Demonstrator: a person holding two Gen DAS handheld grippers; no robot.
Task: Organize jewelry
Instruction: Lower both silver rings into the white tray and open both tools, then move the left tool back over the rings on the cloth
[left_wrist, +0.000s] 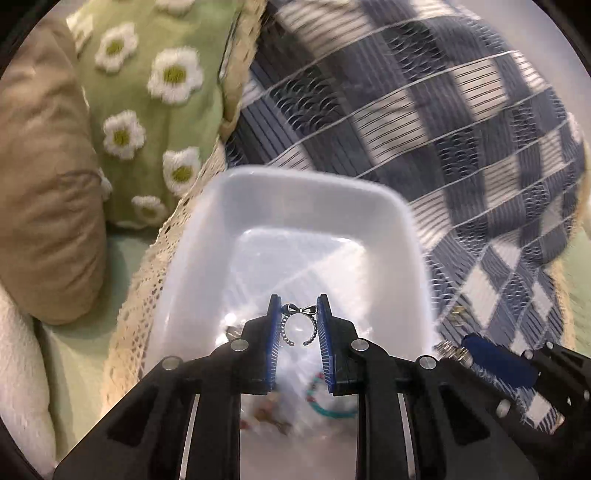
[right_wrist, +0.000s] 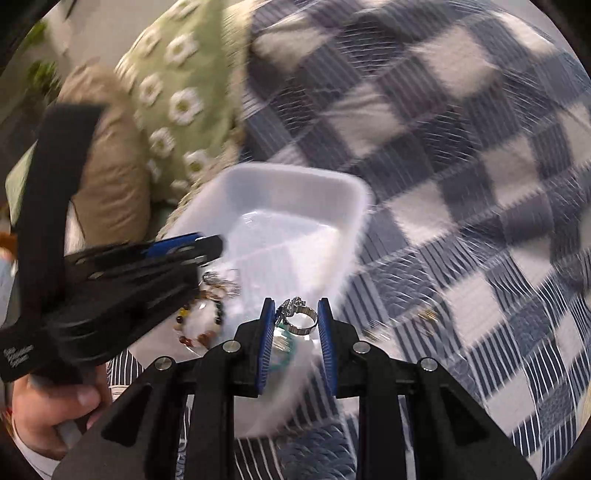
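Tray (left_wrist: 306, 206) resting on blanket (left_wrist: 461, 122), pillows behind and to its left: flowered pillow (left_wrist: 147, 110) nearer the blanket, plain pillow (left_wrist: 44, 177) further left. Inside the tray, bead bracelet (right_wrist: 201, 325) and a cord piece (left_wrist: 325, 406) at the near end. Left hand-held gripper (left_wrist: 298, 321) above the tray's near half, bow ring (left_wrist: 298, 323) between its pads. Right hand-held gripper (right_wrist: 295, 317) over the tray's near right rim, band ring (right_wrist: 301, 317) between its pads. Small loose pieces (right_wrist: 424, 317) on the blanket right of the tray.

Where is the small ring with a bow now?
In the left wrist view, the bow ring sits between the left tongs' blue pads, above the white tray.
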